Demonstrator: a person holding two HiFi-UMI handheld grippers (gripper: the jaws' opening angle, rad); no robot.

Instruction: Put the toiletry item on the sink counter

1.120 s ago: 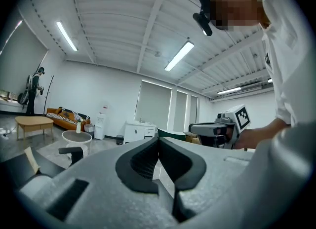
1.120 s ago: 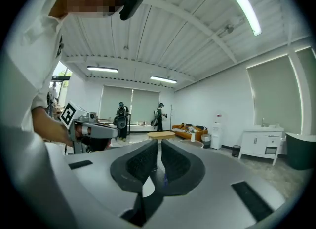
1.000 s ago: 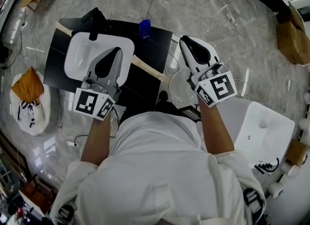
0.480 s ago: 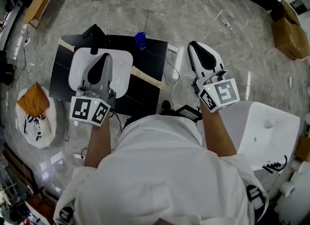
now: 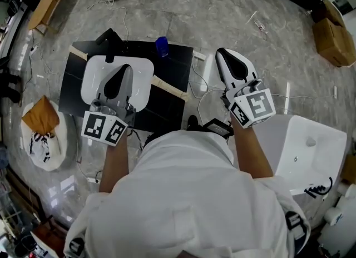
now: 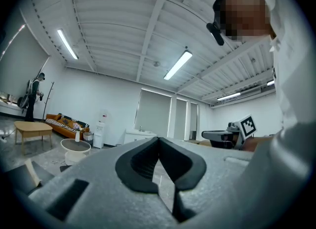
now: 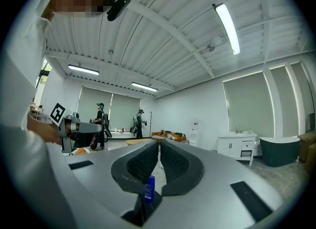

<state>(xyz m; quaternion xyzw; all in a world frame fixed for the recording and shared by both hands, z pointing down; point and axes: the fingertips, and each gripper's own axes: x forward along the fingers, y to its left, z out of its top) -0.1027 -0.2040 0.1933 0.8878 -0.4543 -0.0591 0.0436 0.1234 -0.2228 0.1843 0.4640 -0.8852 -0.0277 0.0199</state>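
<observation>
A small blue bottle (image 5: pixel 161 46) stands upright on the far edge of the black counter (image 5: pixel 167 104), beside the white sink basin (image 5: pixel 92 79). My left gripper (image 5: pixel 123 69) hovers over the basin, shut and empty; in the left gripper view its tips (image 6: pixel 159 139) meet. My right gripper (image 5: pixel 222 51) is over the floor just right of the counter. Its jaws are closing the last bit, with the tips (image 7: pixel 158 142) together and nothing held. The blue bottle (image 7: pixel 149 189) shows far off through the gap low between them.
Cables (image 5: pixel 194 76) trail over the marble floor by the counter's right edge. A black device (image 5: pixel 217 128) lies near my feet. A white stand (image 5: pixel 303 151) is at the right, a basket with orange cloth (image 5: pixel 41 123) at the left, a cardboard box (image 5: pixel 334 37) far right.
The right gripper has drifted a little to the right, away from the counter's edge. The left gripper stays over the sink, slightly turned. The bottle has not moved.
</observation>
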